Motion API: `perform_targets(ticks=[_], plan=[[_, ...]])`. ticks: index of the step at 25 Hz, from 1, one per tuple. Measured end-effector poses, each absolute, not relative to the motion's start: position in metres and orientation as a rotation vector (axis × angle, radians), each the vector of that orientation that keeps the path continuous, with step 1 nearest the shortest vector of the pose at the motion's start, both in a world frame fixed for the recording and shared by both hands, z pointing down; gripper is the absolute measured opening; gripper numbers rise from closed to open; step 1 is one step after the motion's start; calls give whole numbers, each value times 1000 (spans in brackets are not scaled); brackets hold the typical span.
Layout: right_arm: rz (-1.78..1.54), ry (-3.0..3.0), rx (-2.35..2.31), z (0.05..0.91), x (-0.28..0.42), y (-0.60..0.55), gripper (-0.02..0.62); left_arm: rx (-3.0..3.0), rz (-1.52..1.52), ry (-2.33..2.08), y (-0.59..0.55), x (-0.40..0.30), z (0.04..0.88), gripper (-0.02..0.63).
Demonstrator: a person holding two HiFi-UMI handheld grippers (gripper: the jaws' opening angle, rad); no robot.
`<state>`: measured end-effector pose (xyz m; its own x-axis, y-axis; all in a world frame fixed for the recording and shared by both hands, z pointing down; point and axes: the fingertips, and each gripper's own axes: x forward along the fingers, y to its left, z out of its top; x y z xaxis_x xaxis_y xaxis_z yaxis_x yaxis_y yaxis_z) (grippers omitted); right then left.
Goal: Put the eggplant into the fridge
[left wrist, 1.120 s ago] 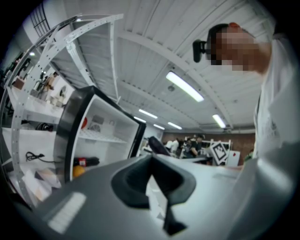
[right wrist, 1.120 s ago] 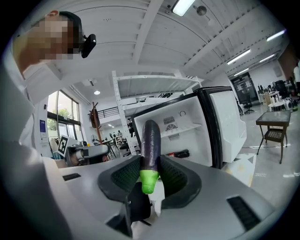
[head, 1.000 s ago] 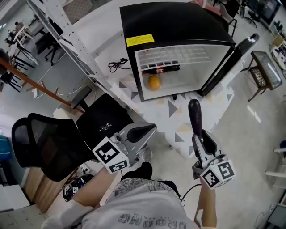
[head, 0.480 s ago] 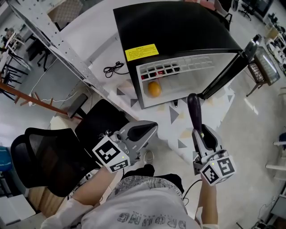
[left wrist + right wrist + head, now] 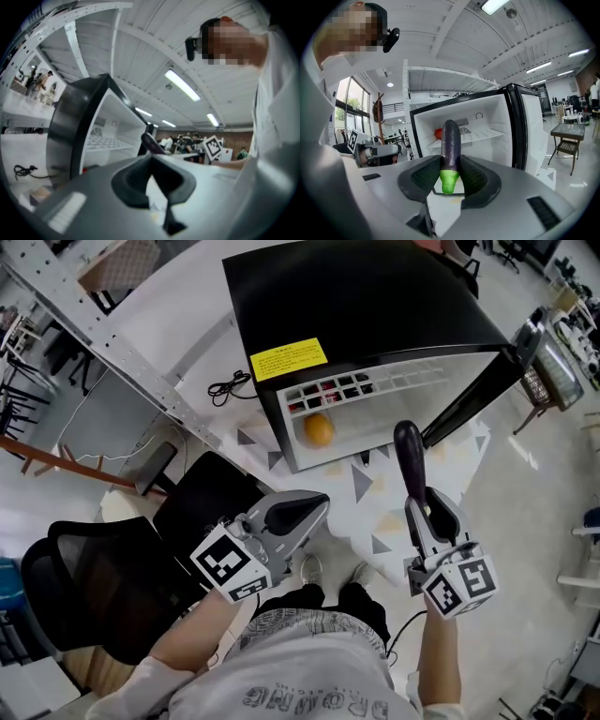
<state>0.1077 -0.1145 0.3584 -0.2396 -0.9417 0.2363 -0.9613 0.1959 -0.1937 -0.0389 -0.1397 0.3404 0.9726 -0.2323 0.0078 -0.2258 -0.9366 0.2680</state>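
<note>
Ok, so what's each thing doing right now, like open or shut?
fridge: door open.
eggplant: held by its green end, not in the fridge yet.
right gripper: shut on the eggplant.
left gripper: shut, empty.
orange: lying inside the fridge.

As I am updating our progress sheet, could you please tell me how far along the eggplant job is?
Done: the fridge stands open and the eggplant is picked up. In hand: the right hand-held gripper clamps it by the green stem end, short of the fridge. Left: carry it in, set it inside and let go.
</note>
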Motion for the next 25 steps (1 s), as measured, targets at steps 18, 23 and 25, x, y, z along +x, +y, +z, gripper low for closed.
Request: perform_targets(ticks=[18, 23, 25], plan=[[308, -2361, 1802, 360, 175, -192, 123, 2846, 33, -435, -157, 8, 353, 6], [283, -2373, 1780, 358, 188, -216, 123, 2837, 41, -480, -161, 21, 355, 6], [264, -2368, 1777, 357, 194, -226, 123, 2836, 48, -493, -162, 27, 356, 6]])
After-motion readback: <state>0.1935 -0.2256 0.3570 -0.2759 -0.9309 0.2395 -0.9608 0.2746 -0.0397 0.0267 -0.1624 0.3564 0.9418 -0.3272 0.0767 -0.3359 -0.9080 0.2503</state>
